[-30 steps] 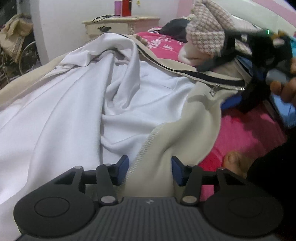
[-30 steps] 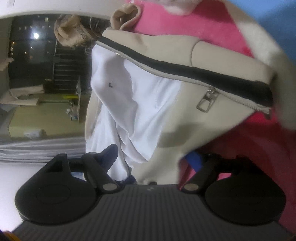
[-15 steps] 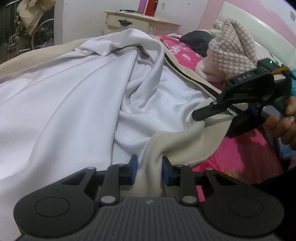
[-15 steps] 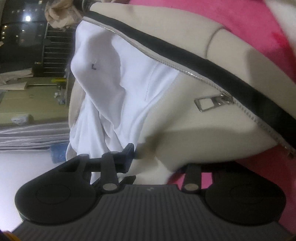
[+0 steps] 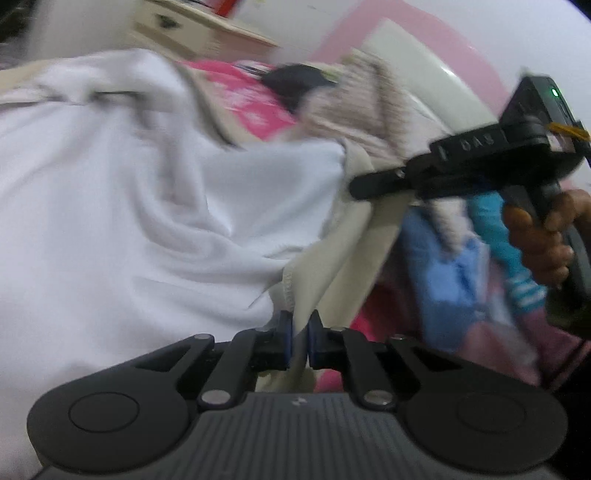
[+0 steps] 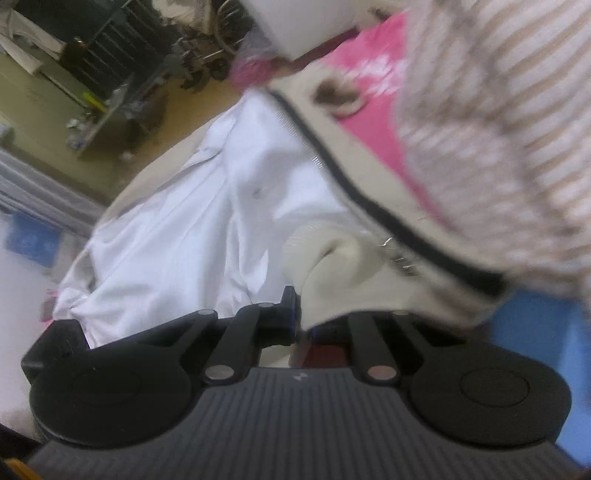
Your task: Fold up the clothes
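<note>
The beige zip jacket with white lining [image 5: 122, 206] lies spread on the pink bedcover [image 5: 251, 99]. The left gripper [image 5: 299, 338] has pinched its stitched beige hem; the right gripper [image 6: 301, 314] has clamped its beige edge near the black zipper band [image 6: 369, 199]. A checked knit garment [image 6: 498, 147] crowds alongside, with blue clothes [image 5: 443, 280] beyond and a cream nightstand [image 5: 192, 33] behind.

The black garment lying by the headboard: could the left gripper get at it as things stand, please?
Probably not right now. The left gripper is shut on the hem of the beige jacket, and the jacket's raised white lining lies between it and the black garment. It would have to let go first.
</note>
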